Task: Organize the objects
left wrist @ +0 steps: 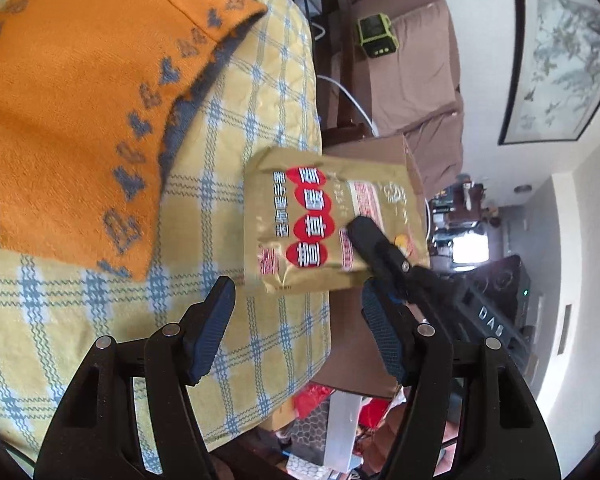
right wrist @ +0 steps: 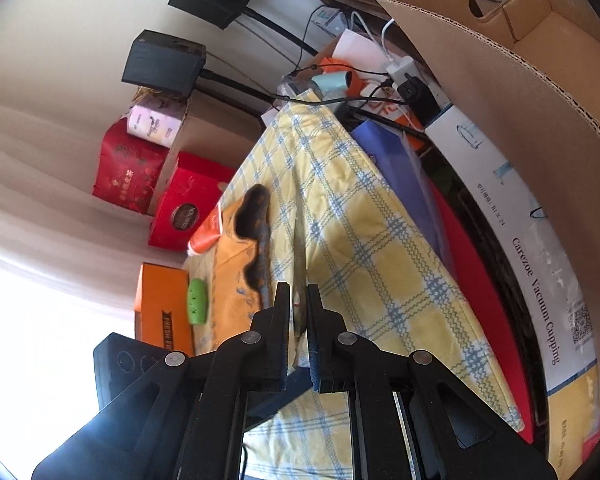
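— Yellow checked cloth (left wrist: 260, 92) covers the table, soft and quilted, with an orange knitted cloth (left wrist: 72, 92) on its left.

— Where is the gold packet (left wrist: 332, 216)?

— At the table's right edge, flat and shiny, pinched by the right gripper (right wrist: 299, 308), whose fingers are pressed together on it. The left gripper (left wrist: 296, 312) is spread apart, holding nothing.

— Which step is it?

— Moving the packet, I think. Next it needs carrying right to the brown cardboard box (right wrist: 500, 64) and letting go.
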`<action>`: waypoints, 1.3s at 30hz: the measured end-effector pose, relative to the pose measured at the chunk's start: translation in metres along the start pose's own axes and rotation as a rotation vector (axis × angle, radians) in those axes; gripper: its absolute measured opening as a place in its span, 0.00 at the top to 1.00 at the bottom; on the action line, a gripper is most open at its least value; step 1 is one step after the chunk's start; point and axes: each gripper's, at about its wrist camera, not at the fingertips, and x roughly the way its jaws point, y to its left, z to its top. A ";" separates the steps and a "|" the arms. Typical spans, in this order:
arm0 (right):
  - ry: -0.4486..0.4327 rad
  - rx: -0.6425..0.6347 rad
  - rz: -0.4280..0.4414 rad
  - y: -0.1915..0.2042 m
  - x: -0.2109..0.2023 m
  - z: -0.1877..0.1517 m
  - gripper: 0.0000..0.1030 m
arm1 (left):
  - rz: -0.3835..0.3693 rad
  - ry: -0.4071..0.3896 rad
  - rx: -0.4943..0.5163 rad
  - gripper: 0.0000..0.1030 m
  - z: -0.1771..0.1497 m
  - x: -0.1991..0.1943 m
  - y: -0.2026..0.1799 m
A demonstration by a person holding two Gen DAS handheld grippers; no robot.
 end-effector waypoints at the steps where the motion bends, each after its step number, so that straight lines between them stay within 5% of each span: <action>1: 0.002 0.008 0.006 -0.001 0.000 0.000 0.92 | -0.001 -0.007 -0.001 0.41 0.001 0.001 0.000; 3: 0.004 0.020 0.011 -0.003 0.001 -0.001 0.92 | -0.003 -0.007 -0.001 0.44 0.005 0.005 -0.001; 9: -0.017 0.017 0.003 -0.001 -0.001 -0.004 0.92 | 0.047 0.005 0.050 0.91 0.006 0.009 -0.007; 17: -0.035 -0.045 -0.002 0.011 -0.010 -0.006 0.92 | 0.037 -0.026 0.106 0.96 0.003 -0.015 -0.020; 39: 0.016 -0.240 0.133 0.135 0.014 -0.023 0.87 | 0.058 -0.223 0.221 0.99 0.026 -0.179 -0.032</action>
